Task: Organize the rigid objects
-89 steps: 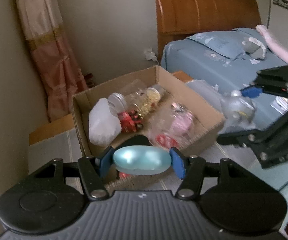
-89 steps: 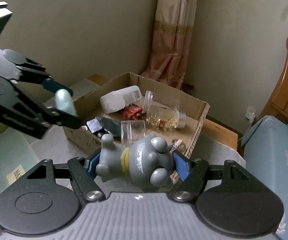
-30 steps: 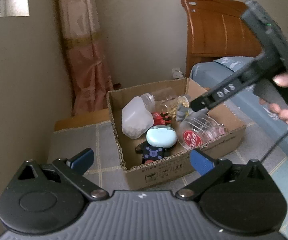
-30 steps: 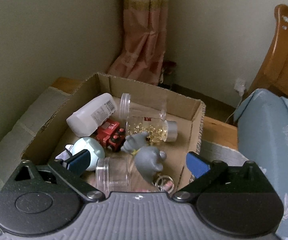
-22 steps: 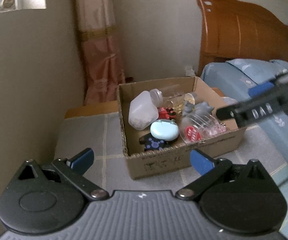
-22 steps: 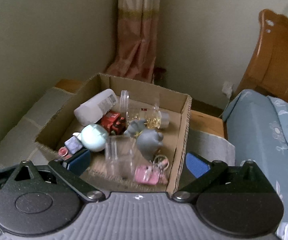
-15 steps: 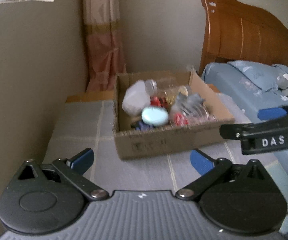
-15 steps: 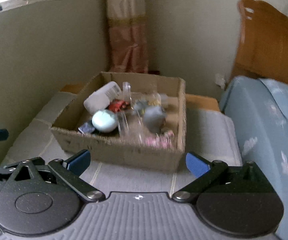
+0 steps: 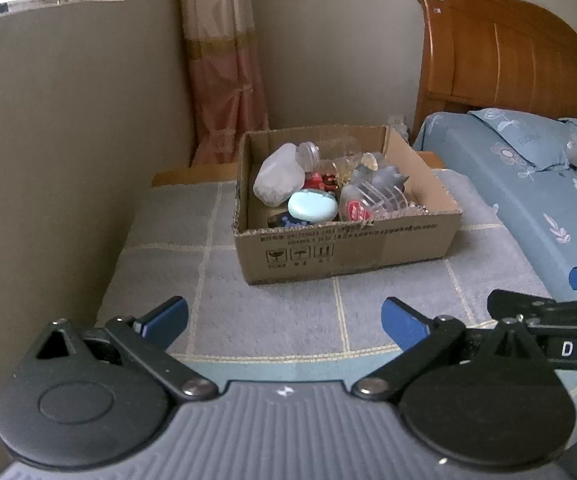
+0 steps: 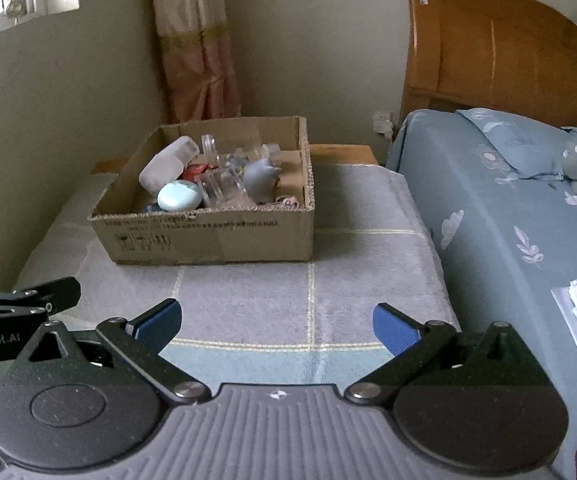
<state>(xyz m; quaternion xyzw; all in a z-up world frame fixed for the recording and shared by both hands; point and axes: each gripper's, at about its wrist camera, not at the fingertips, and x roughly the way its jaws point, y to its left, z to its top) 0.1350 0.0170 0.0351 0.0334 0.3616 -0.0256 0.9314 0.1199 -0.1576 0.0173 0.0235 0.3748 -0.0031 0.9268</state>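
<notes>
Left gripper (image 9: 284, 320) and right gripper (image 10: 275, 325), each with blue pads spread wide and holding nothing, above a grey checked cloth (image 9: 288, 320). The cardboard box (image 9: 348, 252), printed with small illegible text and handling symbols on its near wall, holds a pale blue oval case (image 9: 312, 207), a grey figurine (image 10: 261, 179), a white bottle (image 9: 278, 180) and a clear jar with a red label (image 9: 372, 202). "DAS" reads on the right gripper's arm in the left wrist view, "nRobot.AI" on the left gripper's arm in the right wrist view.

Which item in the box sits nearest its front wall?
The pale blue oval case, just behind the cardboard box front wall; white bottle and grey figurine lie farther back.
</notes>
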